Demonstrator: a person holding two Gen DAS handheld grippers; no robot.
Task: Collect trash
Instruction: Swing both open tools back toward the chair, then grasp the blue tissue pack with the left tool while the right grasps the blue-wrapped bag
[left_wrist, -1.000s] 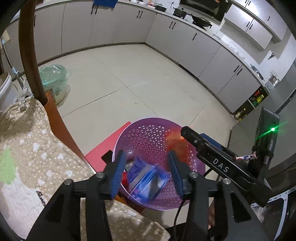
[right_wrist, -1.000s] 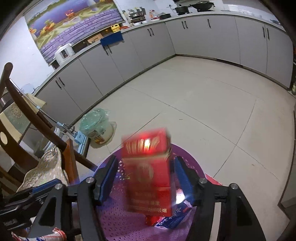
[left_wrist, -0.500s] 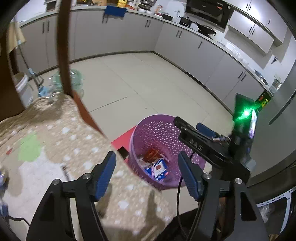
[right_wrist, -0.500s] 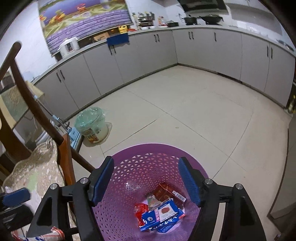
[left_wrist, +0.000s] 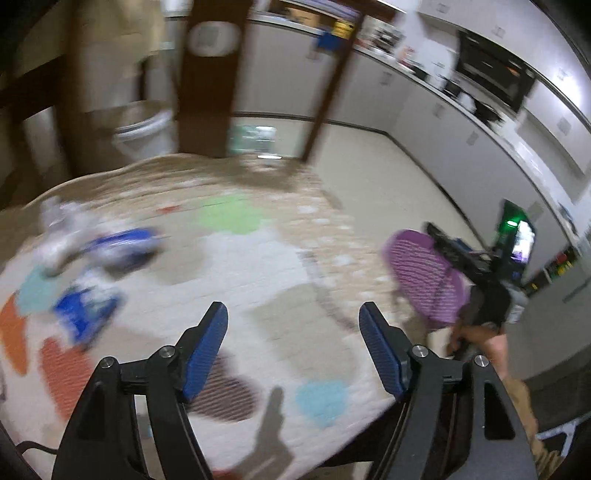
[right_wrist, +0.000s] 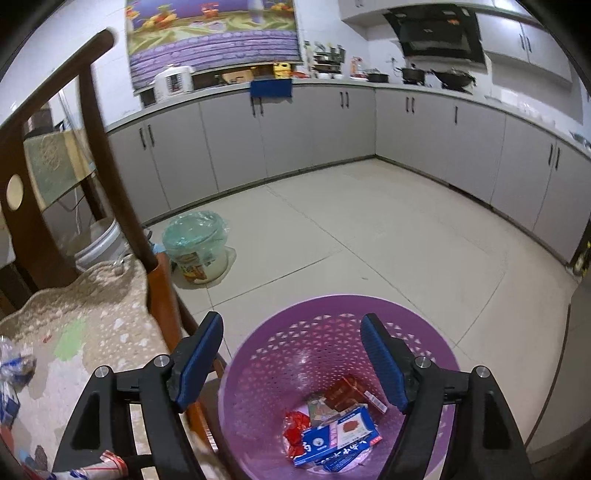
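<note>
Blurred in the left wrist view, my left gripper (left_wrist: 293, 317) hangs over the patterned tablecloth (left_wrist: 258, 280), its jaws opening with nothing between them. Blue and white wrappers (left_wrist: 118, 247) and a blue packet (left_wrist: 83, 314) lie on the cloth to its left. The purple basket (left_wrist: 417, 266) stands off the table's right edge. My right gripper (right_wrist: 291, 332) hovers above that basket (right_wrist: 332, 301), jaws opening and empty. Inside the basket lie a red box (right_wrist: 347, 393), a blue and white box (right_wrist: 340, 439) and a red wrapper (right_wrist: 295, 428).
A dark wooden chair (right_wrist: 33, 184) stands behind the table. A white bucket (right_wrist: 99, 243) and a tub lined with a green bag (right_wrist: 195, 251) sit on the tiled floor. Grey cabinets (right_wrist: 295, 129) line the walls. A person's hand (left_wrist: 480, 332) holds the right gripper.
The red box and the blue packet dropped into the basket. My left gripper swung left from the basket to over the table, and both sets of jaws widened.
</note>
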